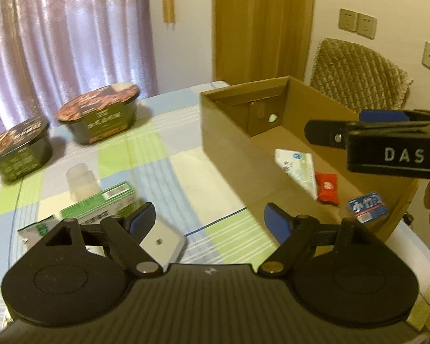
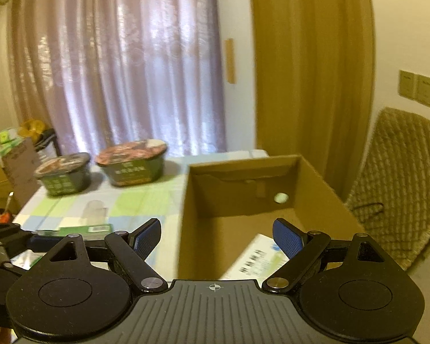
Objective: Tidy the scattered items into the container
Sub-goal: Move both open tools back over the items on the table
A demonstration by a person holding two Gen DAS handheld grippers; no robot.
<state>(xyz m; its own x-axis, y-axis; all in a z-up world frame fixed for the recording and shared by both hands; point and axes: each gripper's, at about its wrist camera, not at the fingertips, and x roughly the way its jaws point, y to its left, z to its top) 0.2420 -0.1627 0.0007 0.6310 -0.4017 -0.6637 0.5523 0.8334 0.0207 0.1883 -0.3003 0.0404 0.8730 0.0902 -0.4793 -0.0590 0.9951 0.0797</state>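
Blue rubber pads are standing wide apart on both of my grippers, nothing between them. My left gripper [image 1: 207, 219] is hovering over the checked tablecloth [image 1: 163, 154], its left pad [image 1: 142, 219] hanging above a silver flat item [image 1: 164, 242] whose kind I cannot tell. Just beyond that pad a green-and-white carton [image 1: 100, 205] is lying flat, with a pale translucent cup [image 1: 78, 179] behind it. My right gripper [image 2: 216, 238] is hanging over the near edge of the open cardboard box [image 2: 206, 215], jaws spread, with a white printed packet [image 2: 255, 258] showing under its right pad [image 2: 288, 240]. In the left wrist view the box floor is carrying that white packet, a red sachet [image 1: 326, 190] touching it, and a blue packet [image 1: 368, 207] nearby. Two green instant noodle bowls [image 1: 100, 114] [image 1: 17, 152] are sitting sealed at the far left of the table, well apart from the box. A quilted chair back [image 2: 398, 183] is standing behind the box
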